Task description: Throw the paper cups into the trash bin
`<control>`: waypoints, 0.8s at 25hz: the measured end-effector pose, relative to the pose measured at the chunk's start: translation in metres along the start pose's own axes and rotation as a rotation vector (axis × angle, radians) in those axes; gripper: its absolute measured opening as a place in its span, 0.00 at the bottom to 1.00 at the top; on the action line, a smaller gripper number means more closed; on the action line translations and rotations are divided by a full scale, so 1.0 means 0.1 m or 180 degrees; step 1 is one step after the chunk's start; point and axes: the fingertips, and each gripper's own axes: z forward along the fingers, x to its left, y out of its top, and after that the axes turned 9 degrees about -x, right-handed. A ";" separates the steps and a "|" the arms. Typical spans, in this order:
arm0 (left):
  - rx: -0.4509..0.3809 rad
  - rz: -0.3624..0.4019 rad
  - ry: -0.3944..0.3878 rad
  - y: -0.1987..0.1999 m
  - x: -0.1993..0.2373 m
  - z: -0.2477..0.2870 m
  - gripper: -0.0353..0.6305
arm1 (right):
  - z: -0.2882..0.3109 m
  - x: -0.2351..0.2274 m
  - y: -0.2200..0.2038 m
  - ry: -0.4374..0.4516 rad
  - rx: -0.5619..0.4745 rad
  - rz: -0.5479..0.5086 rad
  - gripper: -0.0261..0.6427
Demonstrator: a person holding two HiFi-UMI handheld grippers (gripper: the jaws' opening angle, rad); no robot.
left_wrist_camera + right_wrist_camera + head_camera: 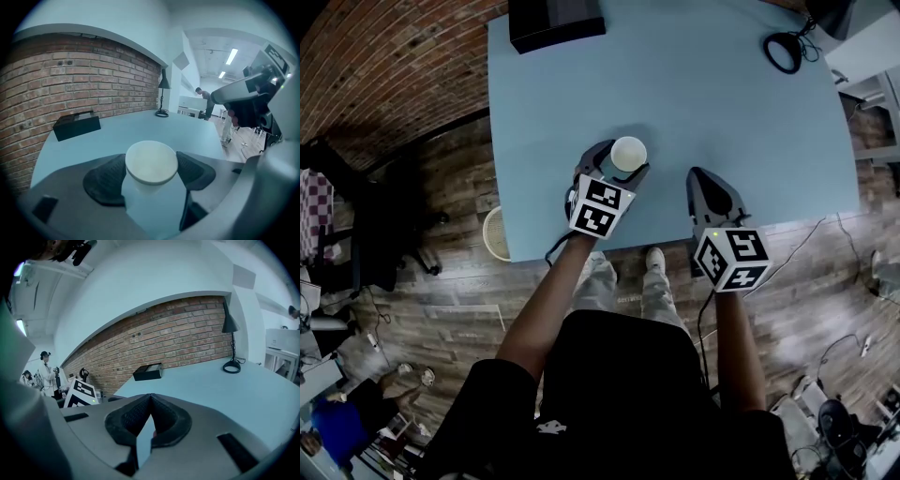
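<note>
- The left claw [623,161] holds the paper cup [151,161]. Its two pads press on the cup's sides with the jaws standing wide.
- The cup is upright with its mouth up, over the bench [694,84] and near the front edge, in the left half.
- Inside the cup only the white wall and bottom can be seen.
- The right claw [703,183] has its jaws closed together, tip against tip. It is over the front edge of the bench, to the right of the cup and apart from it.
- The trash bin [495,232] stands on the wooden floor [441,300] just beside the front left corner of the bench. The bench edge covers part of it, and I cannot tell what is inside.
- Between the cup and the left edge of the bench the top is bare, and the bin is below this edge.
- A black box [555,23] lies at the far edge, well apart from the cup.
- A lamp base with its cable [785,52] is near the far right corner.
- The wide middle of the bench between these things is bare blue surface.
- A brick wall [384,66] is on the left, beyond the floor.
</note>
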 end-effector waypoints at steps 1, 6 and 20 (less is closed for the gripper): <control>-0.0017 -0.0001 0.0032 0.03 0.00 -0.03 0.58 | 0.00 0.01 0.02 0.0031 -0.0006 -0.0011 0.04; -0.0115 -0.0038 0.0196 0.12 0.01 -0.20 0.58 | -0.02 0.10 0.11 0.0214 -0.0025 -0.0094 0.04; -0.0294 -0.0202 0.0720 0.19 0.05 -0.73 0.58 | -0.10 0.44 0.22 0.0754 -0.0033 -0.0288 0.04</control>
